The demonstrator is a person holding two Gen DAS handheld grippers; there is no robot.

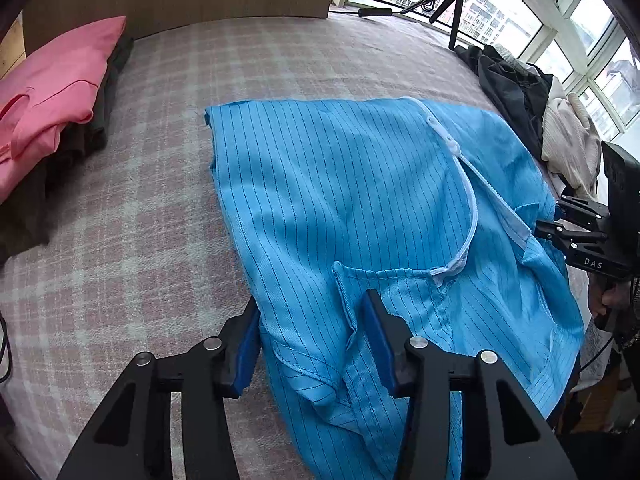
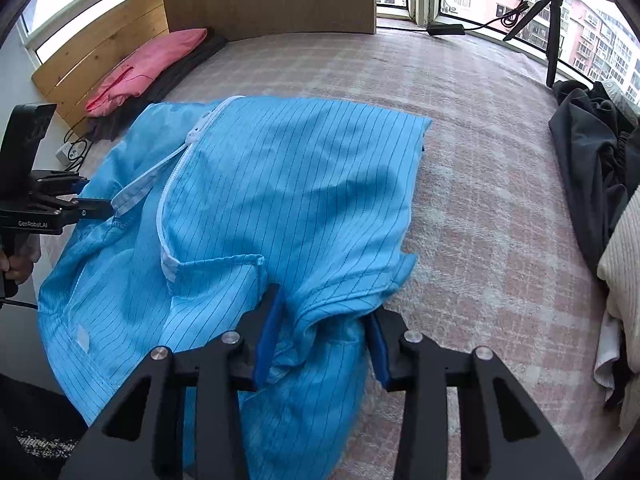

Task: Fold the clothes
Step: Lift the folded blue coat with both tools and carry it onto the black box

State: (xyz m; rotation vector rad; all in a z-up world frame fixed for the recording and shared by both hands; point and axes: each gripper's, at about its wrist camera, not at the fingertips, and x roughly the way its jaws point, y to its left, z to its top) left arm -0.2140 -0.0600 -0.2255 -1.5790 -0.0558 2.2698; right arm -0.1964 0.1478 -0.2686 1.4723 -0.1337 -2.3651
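Fingers of the left gripper (image 1: 312, 344) and right gripper (image 2: 324, 340) spread wide, each straddling a fold of the blue jacket (image 1: 360, 200). It lies mid-bed (image 1: 140, 220), pink clothes (image 1: 48, 100) at ten o'clock.

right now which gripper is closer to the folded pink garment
Left. The left gripper is at the edge of the blue garment facing the pink garment; the right gripper is at the opposite edge, farther off.

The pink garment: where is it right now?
The pink garment lies folded on a dark pile at the bed's far left by the wooden headboard, apart from the blue jacket.
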